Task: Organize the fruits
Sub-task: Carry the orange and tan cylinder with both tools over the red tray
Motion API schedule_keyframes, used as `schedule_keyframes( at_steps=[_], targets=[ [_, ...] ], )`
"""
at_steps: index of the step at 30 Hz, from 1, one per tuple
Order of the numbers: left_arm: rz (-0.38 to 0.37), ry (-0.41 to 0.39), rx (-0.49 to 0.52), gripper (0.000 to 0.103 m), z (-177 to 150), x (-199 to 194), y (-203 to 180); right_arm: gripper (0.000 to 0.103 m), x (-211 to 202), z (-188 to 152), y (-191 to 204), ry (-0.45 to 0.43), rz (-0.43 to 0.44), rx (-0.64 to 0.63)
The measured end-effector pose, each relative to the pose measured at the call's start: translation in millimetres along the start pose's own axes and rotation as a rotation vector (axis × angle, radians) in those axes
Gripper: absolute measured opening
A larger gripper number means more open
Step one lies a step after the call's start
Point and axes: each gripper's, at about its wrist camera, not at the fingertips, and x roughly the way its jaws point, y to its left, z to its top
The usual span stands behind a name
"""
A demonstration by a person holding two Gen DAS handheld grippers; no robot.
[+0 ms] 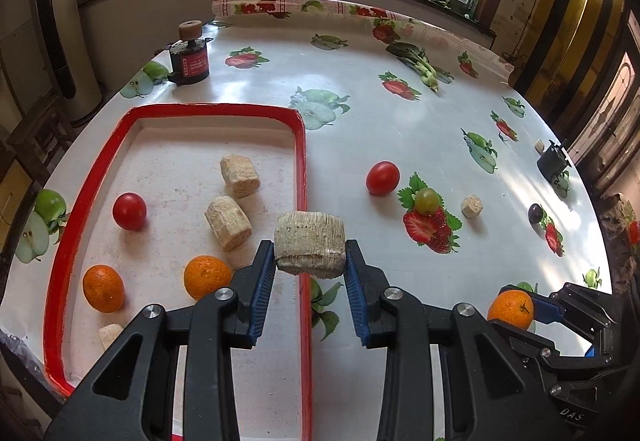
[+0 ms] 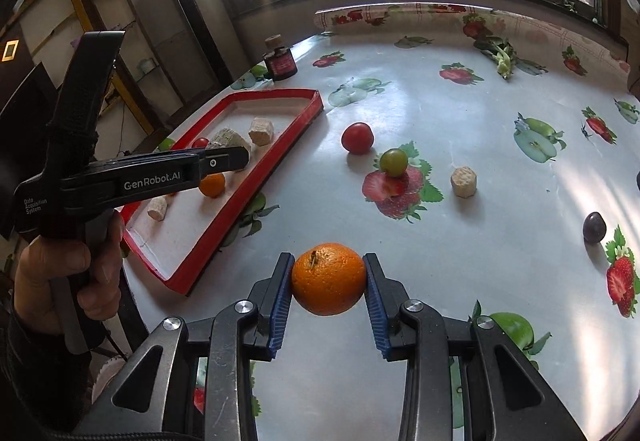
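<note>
My left gripper [image 1: 310,255] is shut on a beige cylindrical block [image 1: 310,243], held above the right rim of the red-rimmed tray [image 1: 302,161]. The tray holds a red tomato [image 1: 129,211], two oranges [image 1: 103,288] [image 1: 206,277] and several beige blocks [image 1: 240,176]. My right gripper [image 2: 328,281] is shut on an orange [image 2: 328,279], above the table right of the tray [image 2: 276,149]; this orange shows in the left wrist view [image 1: 511,308]. On the table lie a red tomato [image 2: 357,137], a green-brown fruit [image 2: 393,161], a small beige block [image 2: 463,181] and a dark plum [image 2: 594,226].
The table has a fruit-print cloth [image 1: 400,129]. A dark jar with a cork-like top [image 1: 189,59] stands behind the tray. A leafy green vegetable [image 1: 418,63] lies at the far side. A small black object [image 1: 552,161] sits at the right edge.
</note>
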Motion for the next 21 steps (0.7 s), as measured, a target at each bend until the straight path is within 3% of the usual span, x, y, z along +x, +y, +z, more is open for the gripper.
schedule_keyframes(
  at_steps=[21],
  targets=[
    [0.062,-0.01,-0.098,0.032,7,-6,71,0.035,54,65,46,-0.004,0.051,-0.073]
  ],
)
